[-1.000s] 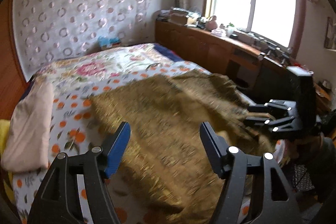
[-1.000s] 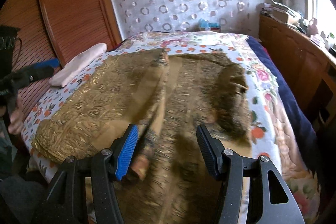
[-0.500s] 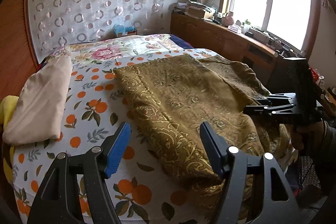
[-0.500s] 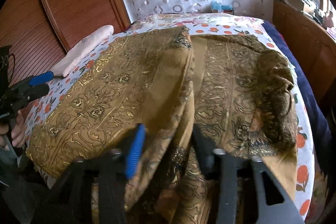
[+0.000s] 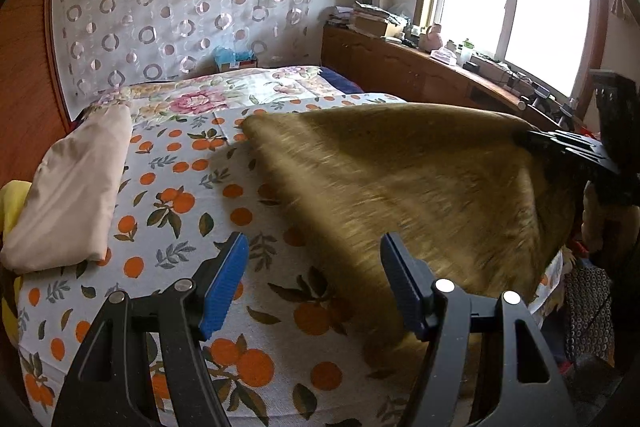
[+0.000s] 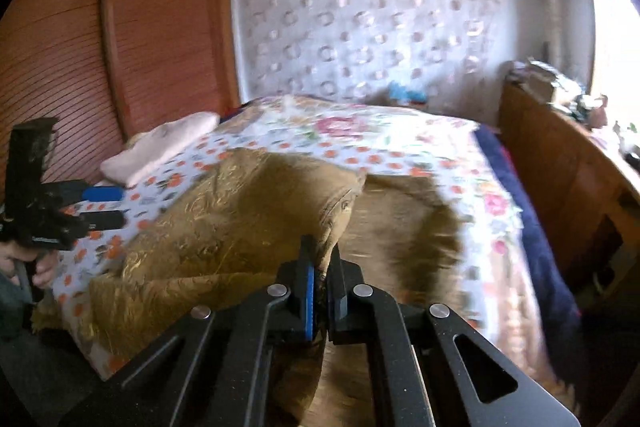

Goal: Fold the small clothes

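Gold-brown patterned cloth (image 6: pixel 224 227), brocade-like, one piece: lies on the bed (image 5: pixel 168 211), spread over the side nearer the window (image 5: pixel 516 3), its near edge lifted off the sheet and blurred in the left wrist view.

Right gripper (image 6: pixel 318 291): jaws have just been closing and now stand nearly together, with a fold of the cloth pinched between the pads. The cloth rises from the bed to this pinch point and drapes down on both sides of it.

Left gripper (image 5: pixel 314 287): jaws wide, nothing between them; it hangs above the bed's orange-print sheet, just beside the cloth's edge and not touching it. A hand (image 6: pixel 24 263) grips its handle, seen at the left of the right wrist view.

Pink folded item (image 5: pixel 68 187): on the bed, on the side away from the window, along the wooden panel, well apart from the cloth.

Floral quilt (image 5: pixel 208 95): at the head of the bed, beyond the cloth.

Wooden cabinet (image 5: pixel 400 67): alongside the bed under the window, top crowded with small items too small to tell.
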`<state>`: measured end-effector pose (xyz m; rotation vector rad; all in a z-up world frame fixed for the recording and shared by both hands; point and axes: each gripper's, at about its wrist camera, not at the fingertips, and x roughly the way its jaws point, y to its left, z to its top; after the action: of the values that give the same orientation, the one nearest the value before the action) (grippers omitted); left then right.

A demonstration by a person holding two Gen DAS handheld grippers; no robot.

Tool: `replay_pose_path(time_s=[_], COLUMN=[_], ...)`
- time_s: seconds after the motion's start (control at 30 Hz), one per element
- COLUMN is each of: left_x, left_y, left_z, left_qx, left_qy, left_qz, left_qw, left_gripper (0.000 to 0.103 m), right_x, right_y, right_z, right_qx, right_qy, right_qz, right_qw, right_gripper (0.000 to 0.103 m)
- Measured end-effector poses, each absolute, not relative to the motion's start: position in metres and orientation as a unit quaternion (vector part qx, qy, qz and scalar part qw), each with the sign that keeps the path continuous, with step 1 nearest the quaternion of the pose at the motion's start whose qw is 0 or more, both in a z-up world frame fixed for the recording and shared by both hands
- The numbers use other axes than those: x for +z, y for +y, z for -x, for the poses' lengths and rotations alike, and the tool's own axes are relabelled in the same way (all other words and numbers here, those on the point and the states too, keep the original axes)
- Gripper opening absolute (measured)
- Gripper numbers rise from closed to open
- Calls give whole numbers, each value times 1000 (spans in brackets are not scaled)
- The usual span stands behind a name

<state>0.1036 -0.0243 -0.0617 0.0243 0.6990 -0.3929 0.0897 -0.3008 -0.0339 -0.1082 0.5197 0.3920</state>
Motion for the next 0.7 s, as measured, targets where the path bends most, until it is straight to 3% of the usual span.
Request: replay_pose_path(time_s=[0.3, 0.47, 0.53, 0.7], left_x=[-62, -63, -65, -66], left_y=[-34, -37, -38, -42], left_z=[-109, -113, -114, -122], left_qx=[-195, -194, -195, -196], left_qy=[343, 346, 348, 351], left_qz=[-17, -16, -18, -26], left_qw=[919, 918, 917, 915], left_gripper=[69, 69, 69, 69], right_x=[-90, -73, -68, -59], right_y=[-344, -340, -341, -338], right_z=[-102, -113, -116, -130], right_qx=[134, 131, 129, 146], right_qy=[355, 335, 326, 328], right_qz=[63, 54, 52, 61], right_qw=[923, 931, 935, 931], right_gripper=[4, 20, 31, 42])
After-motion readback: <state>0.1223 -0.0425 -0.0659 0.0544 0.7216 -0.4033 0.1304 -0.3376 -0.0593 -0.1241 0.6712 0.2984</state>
